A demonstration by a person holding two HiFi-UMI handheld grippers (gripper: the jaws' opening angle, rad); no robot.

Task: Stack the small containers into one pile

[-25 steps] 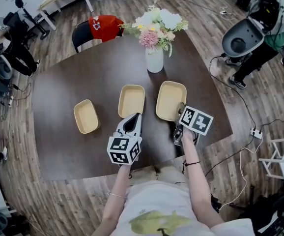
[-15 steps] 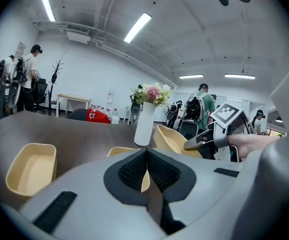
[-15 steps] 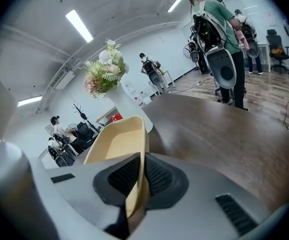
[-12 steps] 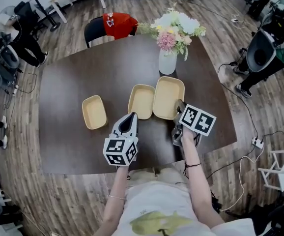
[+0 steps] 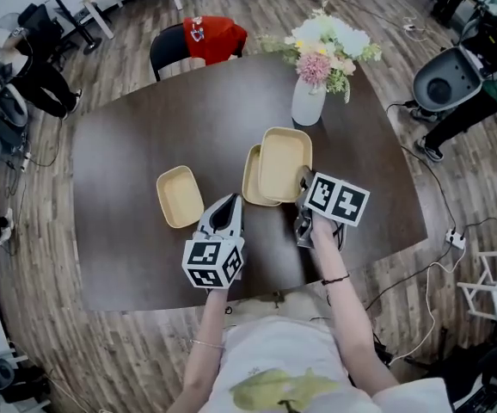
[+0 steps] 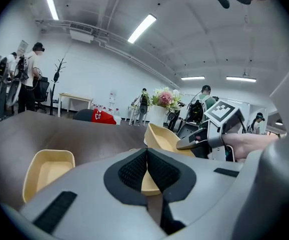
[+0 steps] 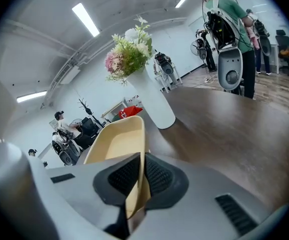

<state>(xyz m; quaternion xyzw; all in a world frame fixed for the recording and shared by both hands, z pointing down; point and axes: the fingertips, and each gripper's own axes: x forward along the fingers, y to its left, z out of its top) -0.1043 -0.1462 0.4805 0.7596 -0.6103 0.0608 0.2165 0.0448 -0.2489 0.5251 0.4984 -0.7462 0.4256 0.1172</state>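
Three shallow beige tubs: held container [image 5: 283,157] rim-pinched in right gripper [image 5: 303,180] jaws, overlapping middle container [image 5: 250,179]; third container [image 5: 180,196] at 9 o'clock; left gripper [image 5: 230,201] jaws closed, empty.

Matt plastic containers [image 5: 285,163], smooth dark table [image 5: 128,231], glossy wht vase [image 5: 307,107].

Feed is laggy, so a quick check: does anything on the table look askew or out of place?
Only the big container: the right gripper pinches its rim and it hangs tilted, overlapping the middle container, not nested. The left container lies flat, the vase upright; nothing spilled.
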